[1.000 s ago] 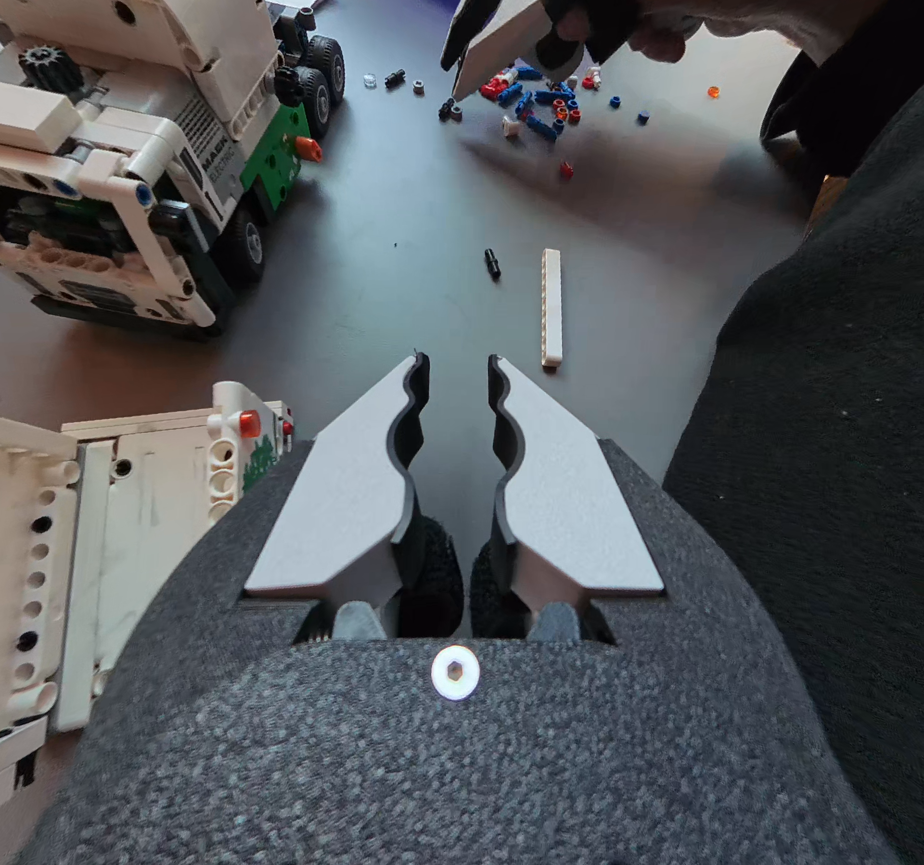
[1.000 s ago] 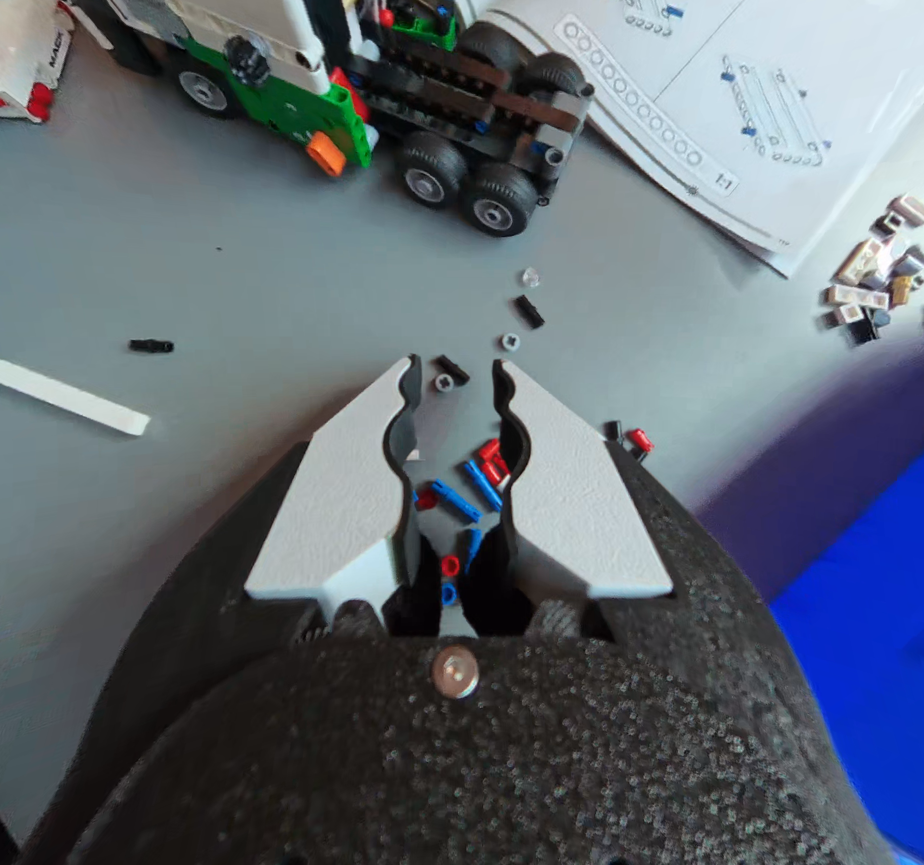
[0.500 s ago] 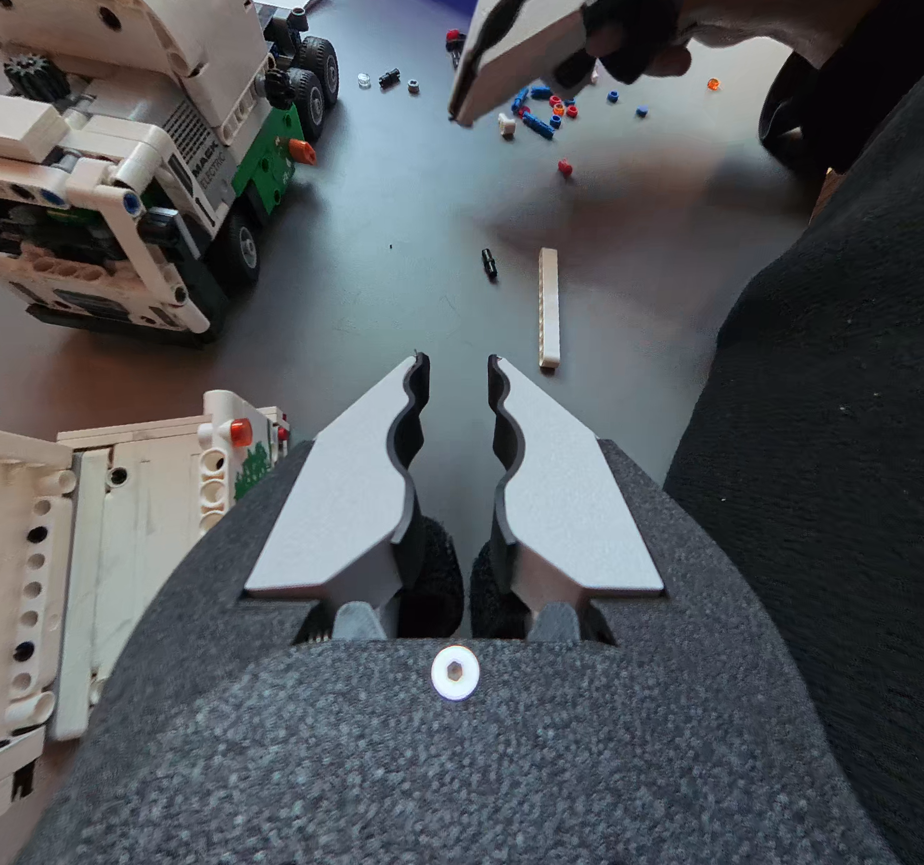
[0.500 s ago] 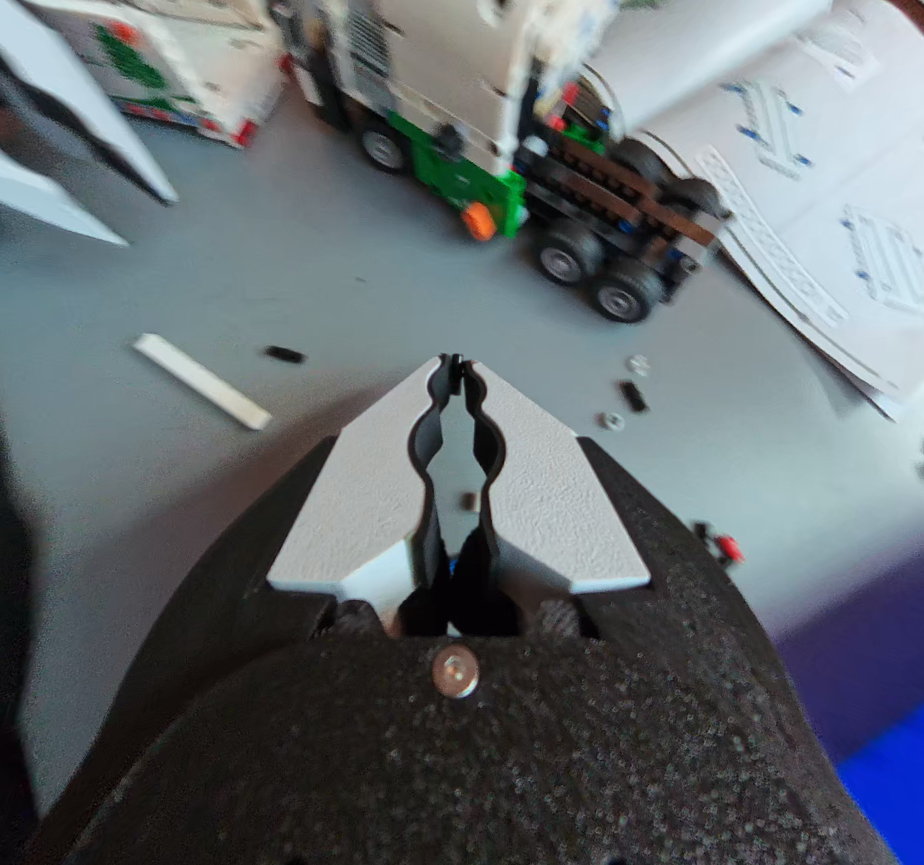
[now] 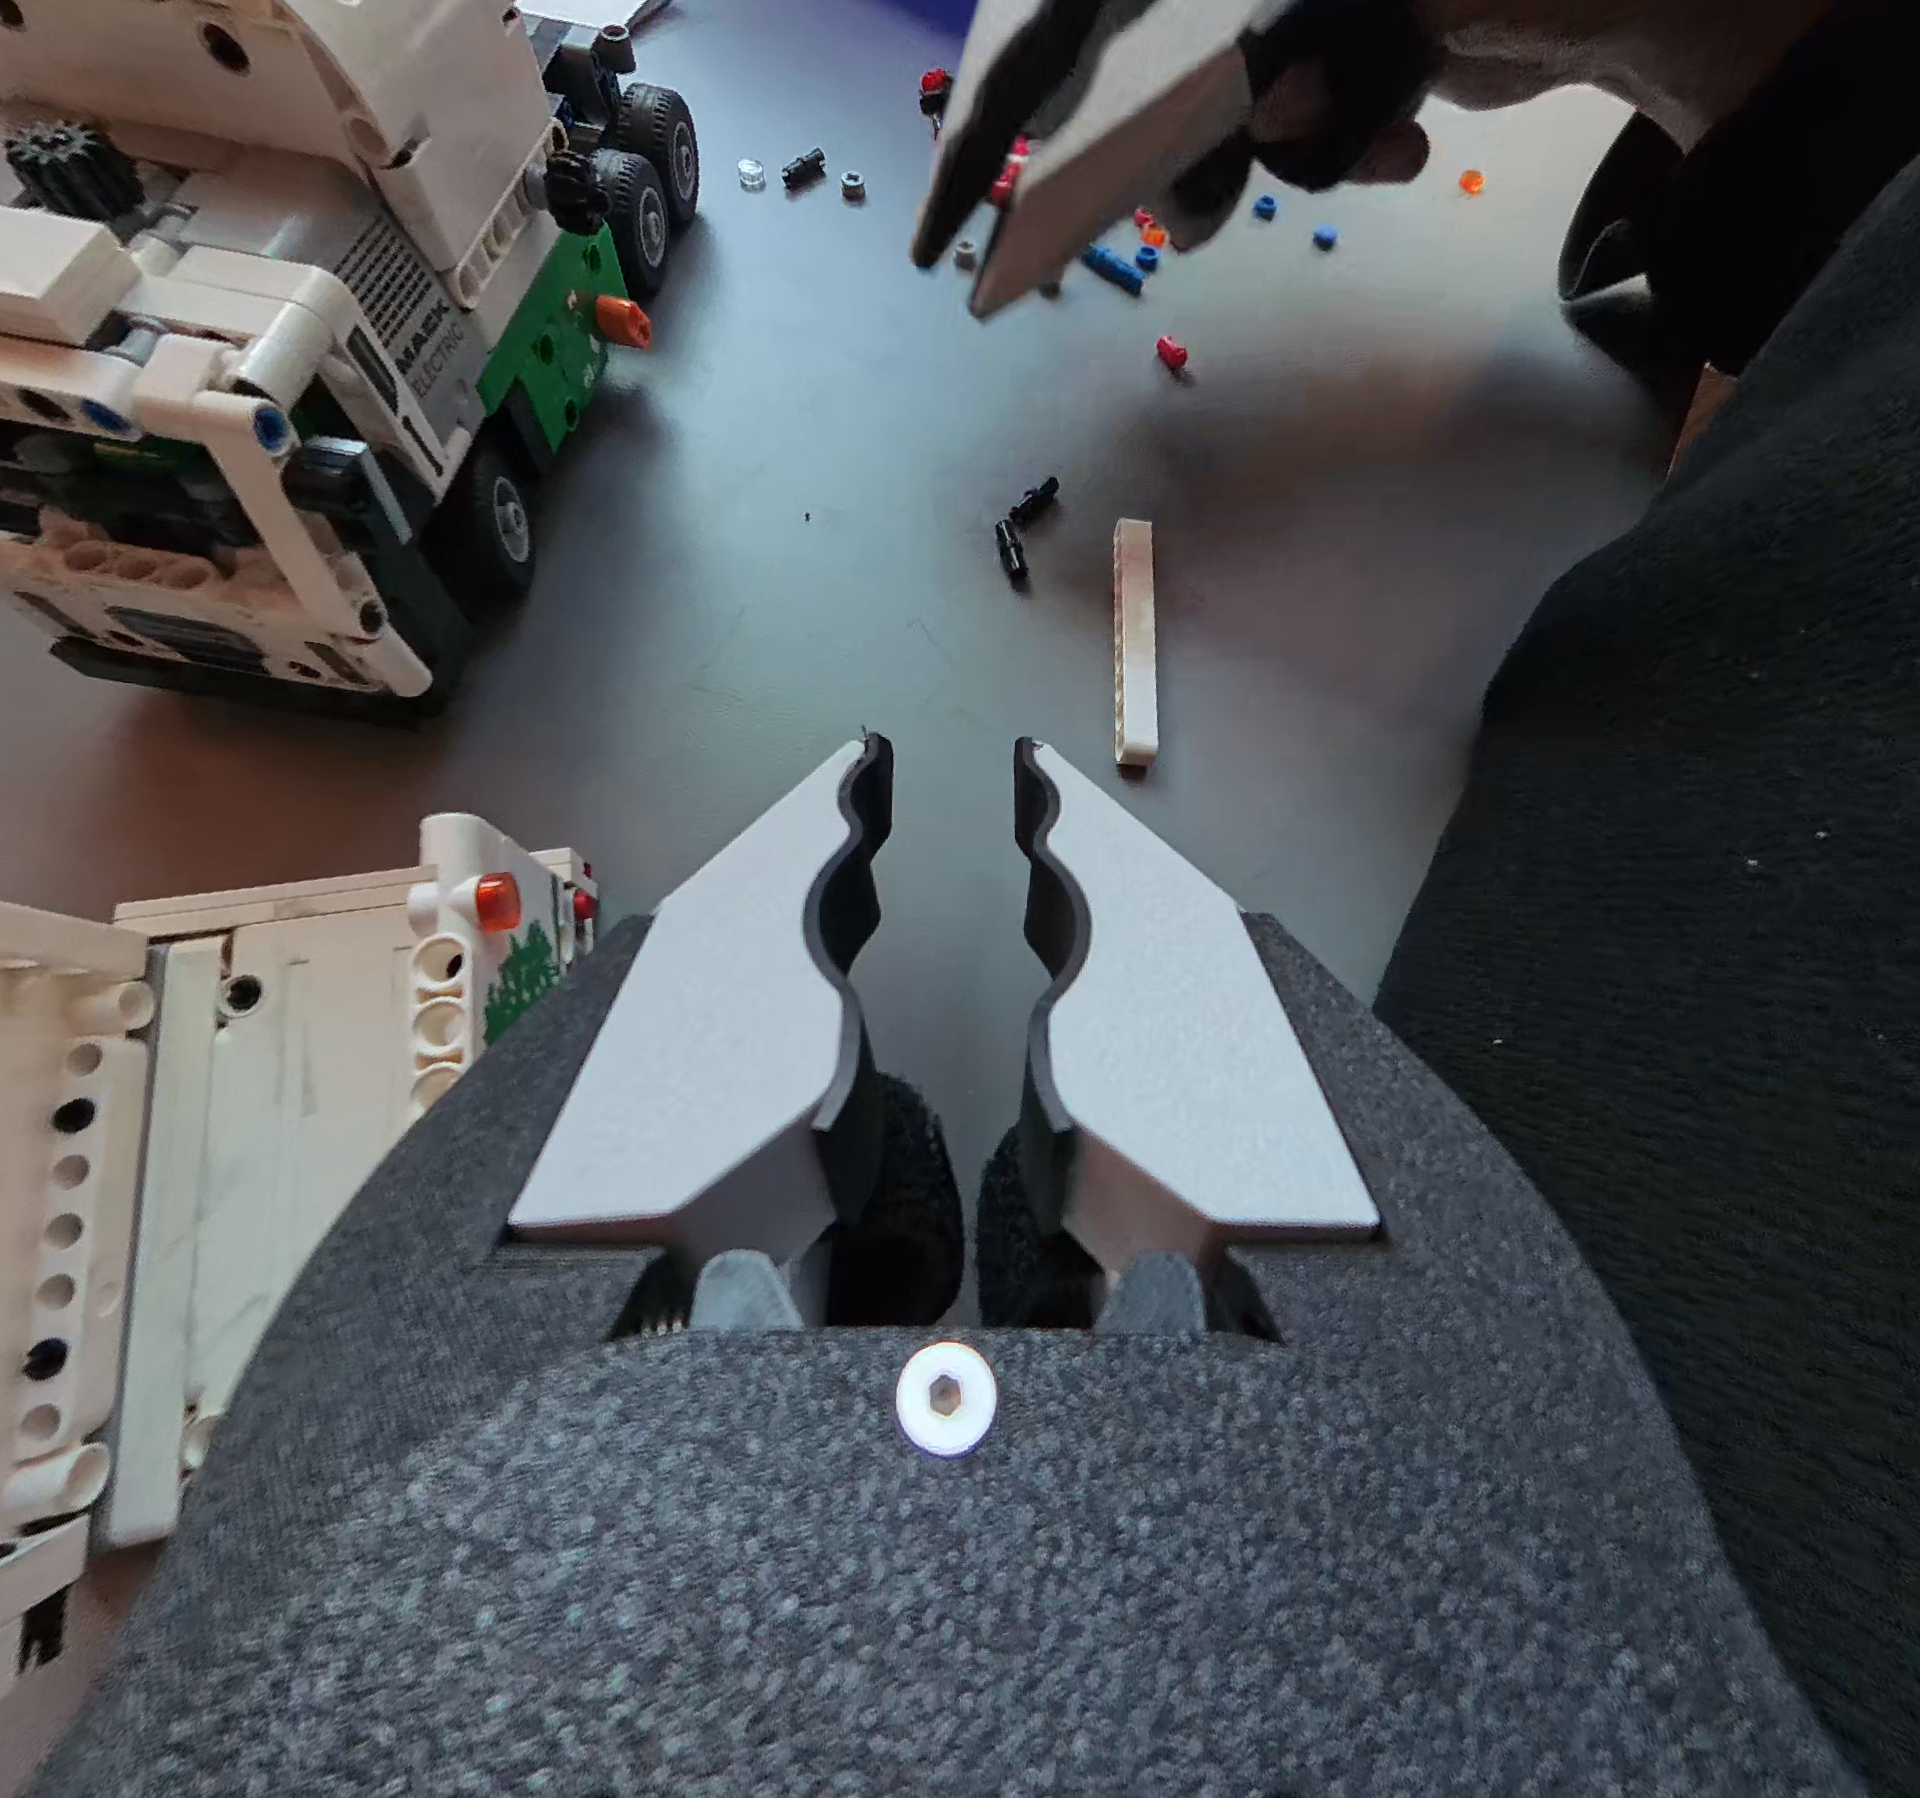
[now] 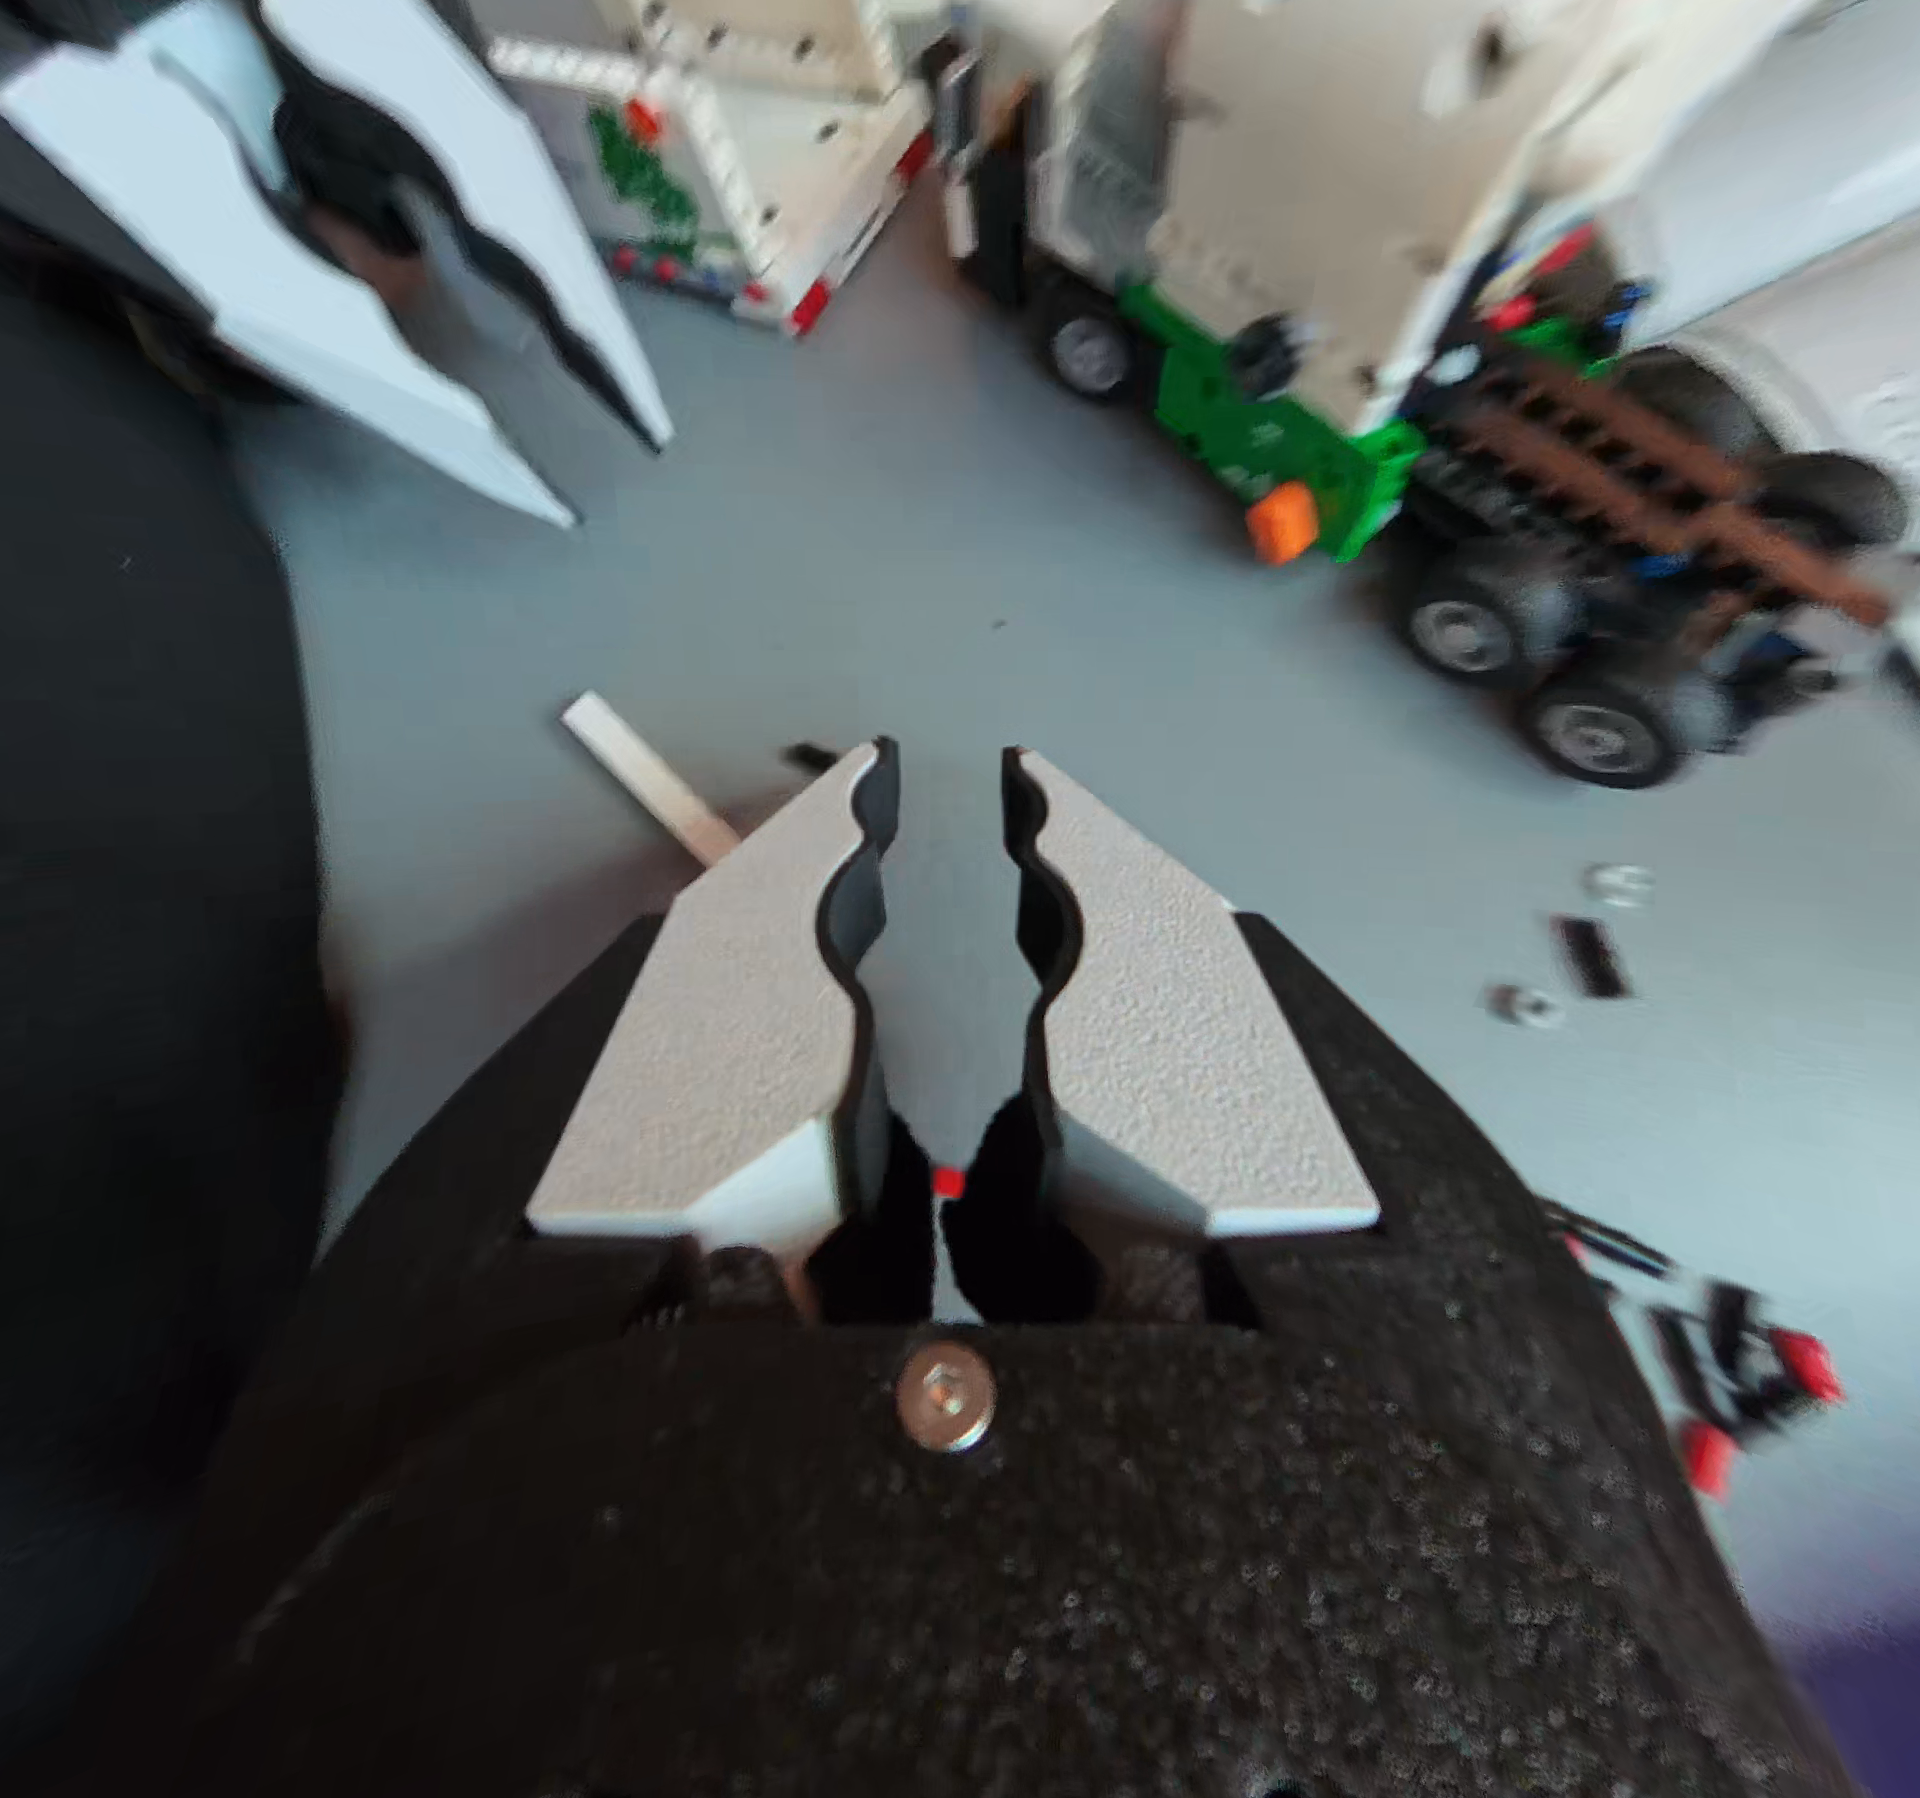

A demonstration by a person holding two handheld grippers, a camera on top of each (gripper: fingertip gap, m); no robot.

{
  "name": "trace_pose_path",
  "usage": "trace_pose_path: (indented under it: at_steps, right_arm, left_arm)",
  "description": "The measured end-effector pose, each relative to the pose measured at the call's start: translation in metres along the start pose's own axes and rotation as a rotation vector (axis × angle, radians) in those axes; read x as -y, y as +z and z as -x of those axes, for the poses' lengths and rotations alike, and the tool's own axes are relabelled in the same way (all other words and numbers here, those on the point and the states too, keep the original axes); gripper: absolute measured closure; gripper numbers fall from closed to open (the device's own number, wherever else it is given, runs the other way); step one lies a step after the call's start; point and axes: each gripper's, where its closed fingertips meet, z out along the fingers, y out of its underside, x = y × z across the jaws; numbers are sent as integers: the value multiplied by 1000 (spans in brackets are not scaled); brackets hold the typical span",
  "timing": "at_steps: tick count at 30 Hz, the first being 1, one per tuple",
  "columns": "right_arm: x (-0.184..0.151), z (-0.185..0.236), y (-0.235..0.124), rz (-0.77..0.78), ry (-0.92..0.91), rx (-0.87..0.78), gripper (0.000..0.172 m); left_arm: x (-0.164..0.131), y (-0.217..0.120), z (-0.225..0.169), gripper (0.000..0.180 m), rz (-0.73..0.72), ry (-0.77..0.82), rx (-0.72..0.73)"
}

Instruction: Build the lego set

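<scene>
1. One grey table (image 5: 790,460) bears everything; a dark fabric mass (image 5: 1662,917) borders its right side.
2. One toy truck (image 5: 312,273), white with green side panels and black wheels, stands at far left; its bare rear frame carries nothing that can be made out.
3. One white toy box body (image 5: 260,1073) lies at near left, separate from the truck; its contents cannot be seen.
4. Two tongs. The left gripper (image 5: 953,746) hangs just above bare table, jaws parted by a narrow gap and holding nothing. The right gripper (image 6: 948,751), in a person's hand (image 5: 1507,13), also stands slightly open with only table between its tips.
5. One white beam (image 5: 1135,642) lies just beyond the left gripper's right fingertip; the right gripper's left finger covers one end.
6. Two black pins (image 5: 1023,527) lie touching, left of the beam.
7. Scattered small red, blue and grey pieces (image 5: 1132,262) lie at far centre, partly hidden by the right gripper.
</scene>
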Motion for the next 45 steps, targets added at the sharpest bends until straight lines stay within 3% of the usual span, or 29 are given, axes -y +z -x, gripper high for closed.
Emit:
trace_pose_path:
  at_steps: [4,8,12,15,18,21,23,26,35,37,39,41,45]
  right_arm:
    - [-6,-94,-31,13,81,-407,152]
    - [-30,-124,-26,82,129,-438,151]
    - [-36,-127,-15,86,126,-415,151]
    - [-35,-128,-13,80,144,-411,167]
    - [-29,-115,-15,88,171,-351,168]
    - [6,-37,-7,-32,75,-22,168]
    - [7,9,3,-3,-25,97,168]
    - [-1,22,19,64,-56,73,168]
    - [-13,6,33,131,-32,-5,167]
    - [-12,4,30,122,-20,-16,160]
    - [-5,-1,16,68,1,-42,154]
    - [-7,-27,-11,20,33,-178,154]
    - [-42,-95,-56,55,167,-479,149]
  left_arm:
    - [1,0,0,159,-7,0,-3]
    - [1,-1,1,159,-10,-1,0]
    - [2,-3,5,159,-17,3,21]
    - [4,-4,8,159,-27,3,32]
    - [6,-5,7,159,-31,8,37]
    - [4,-5,7,159,-21,12,41]
    - [4,-4,6,159,-21,10,39]
    - [6,-4,4,159,-27,9,27]
    - [5,-4,1,159,-18,21,30]
    - [5,-3,2,159,-19,18,28]
    - [5,-2,2,159,-15,16,24]
    - [6,-1,2,159,-12,18,19]
    - [9,3,1,159,-16,26,-10]
